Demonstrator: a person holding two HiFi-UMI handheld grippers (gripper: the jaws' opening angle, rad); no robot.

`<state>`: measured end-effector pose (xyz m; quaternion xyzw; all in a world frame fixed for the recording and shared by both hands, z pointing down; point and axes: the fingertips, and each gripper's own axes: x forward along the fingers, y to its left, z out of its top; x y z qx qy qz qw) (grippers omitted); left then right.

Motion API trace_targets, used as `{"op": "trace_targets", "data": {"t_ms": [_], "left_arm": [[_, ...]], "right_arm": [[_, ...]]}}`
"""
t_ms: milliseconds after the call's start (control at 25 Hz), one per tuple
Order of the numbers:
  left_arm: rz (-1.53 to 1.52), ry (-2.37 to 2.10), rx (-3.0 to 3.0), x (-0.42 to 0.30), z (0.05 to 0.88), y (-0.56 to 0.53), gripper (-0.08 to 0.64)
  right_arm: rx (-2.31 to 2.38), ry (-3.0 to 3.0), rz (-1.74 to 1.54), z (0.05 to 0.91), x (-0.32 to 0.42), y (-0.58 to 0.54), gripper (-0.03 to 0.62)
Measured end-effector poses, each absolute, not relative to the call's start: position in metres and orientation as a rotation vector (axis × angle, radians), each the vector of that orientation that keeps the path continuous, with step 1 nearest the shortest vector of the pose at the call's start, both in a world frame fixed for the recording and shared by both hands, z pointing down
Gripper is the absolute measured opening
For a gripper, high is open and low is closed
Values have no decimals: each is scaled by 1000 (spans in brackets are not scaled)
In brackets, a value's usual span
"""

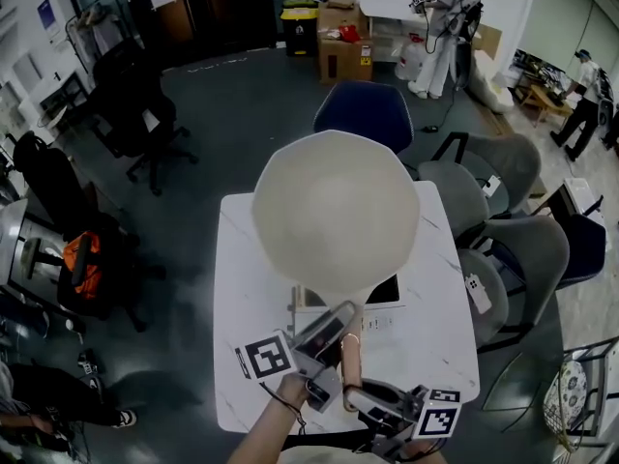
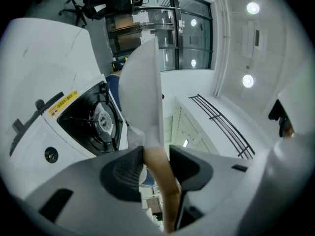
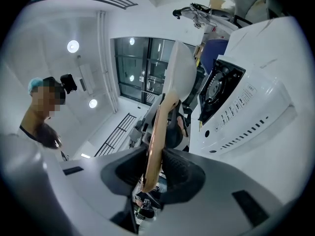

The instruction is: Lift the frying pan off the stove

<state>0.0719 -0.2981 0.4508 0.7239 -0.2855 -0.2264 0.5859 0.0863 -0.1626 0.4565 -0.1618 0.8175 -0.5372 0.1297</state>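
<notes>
A cream frying pan [image 1: 336,216] hangs above the table, its bowl tipped toward the head camera and covering most of the stove [image 1: 387,291]. Its tan wooden handle [image 1: 350,356] runs down toward me. My left gripper [image 1: 332,336] is shut on the handle's upper part, and my right gripper [image 1: 356,394] is shut on its lower end. In the left gripper view the handle [image 2: 160,171] sits pinched between the pads, with the pan [image 2: 140,87] edge-on and the black burner of the stove [image 2: 93,122] apart to its left. The right gripper view shows the handle [image 3: 155,141] clamped, the pan [image 3: 179,77] beyond, and the stove [image 3: 221,87] to the right.
The white table [image 1: 242,356] carries the stove. Grey chairs [image 1: 522,249] line its right side and a blue chair [image 1: 363,114] stands behind it. Black office chairs [image 1: 135,114] are at the left. A person [image 1: 585,95] stands far right.
</notes>
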Motion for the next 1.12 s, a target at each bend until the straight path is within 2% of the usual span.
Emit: {"op": "trace_targets", "data": {"t_ms": [1120], "left_arm": [[-523,-660,1685,76,418,-264,170]], "right_arm": [[-523,2384,-1566,415,89,-127,115]]}}
